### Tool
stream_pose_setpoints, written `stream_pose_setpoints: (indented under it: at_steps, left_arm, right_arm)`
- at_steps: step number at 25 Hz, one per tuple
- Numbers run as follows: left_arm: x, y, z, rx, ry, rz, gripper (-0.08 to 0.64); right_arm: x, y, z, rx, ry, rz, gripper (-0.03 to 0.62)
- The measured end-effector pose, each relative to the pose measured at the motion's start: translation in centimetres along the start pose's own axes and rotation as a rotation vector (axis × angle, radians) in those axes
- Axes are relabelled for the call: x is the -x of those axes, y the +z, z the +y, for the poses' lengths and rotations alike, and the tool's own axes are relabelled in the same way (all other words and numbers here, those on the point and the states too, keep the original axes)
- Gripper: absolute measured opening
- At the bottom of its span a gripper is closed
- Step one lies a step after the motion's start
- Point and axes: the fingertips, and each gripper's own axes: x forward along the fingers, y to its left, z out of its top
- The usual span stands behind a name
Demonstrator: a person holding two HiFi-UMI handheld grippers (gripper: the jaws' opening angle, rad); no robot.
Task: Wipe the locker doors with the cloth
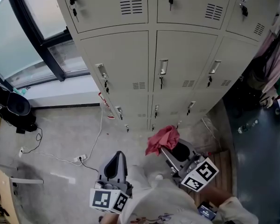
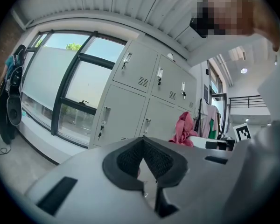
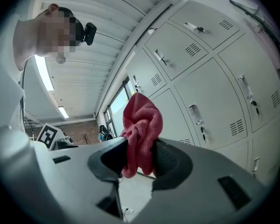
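A bank of beige lockers (image 1: 149,55) fills the upper middle of the head view, each door with a handle and keys. My right gripper (image 1: 173,149) is shut on a crumpled red cloth (image 1: 161,139), held a short way in front of the lowest locker row. In the right gripper view the red cloth (image 3: 141,129) sticks up from between the jaws, with the lockers (image 3: 214,78) behind it. My left gripper (image 1: 115,164) hangs lower left, jaws together with nothing between them. The left gripper view shows the lockers (image 2: 144,97) and the cloth (image 2: 184,129) beyond.
A large window with a dark frame (image 1: 37,36) stands left of the lockers. White cables and a power strip (image 1: 79,158) lie on the concrete floor. Black gear (image 1: 11,107) sits at the left wall. Clothes (image 1: 273,64) hang to the right of the lockers.
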Motion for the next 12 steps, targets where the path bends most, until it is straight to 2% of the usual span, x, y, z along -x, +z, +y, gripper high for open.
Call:
stream_pose_setpoints:
  at_steps: [5,12]
  left_arm:
    - [-2.2,0.5,2.4,0.021,0.007,-0.001,0.003]
    - [-8.1,4.5,10.2,-0.006,-0.039,-0.031,0.003]
  right_arm:
    - [-3.1,-0.7,-0.4,-0.04,0.017,0.027,0.144]
    - [-14.2,0.7,-1.5,-0.006,0.006,-0.015,0.146]
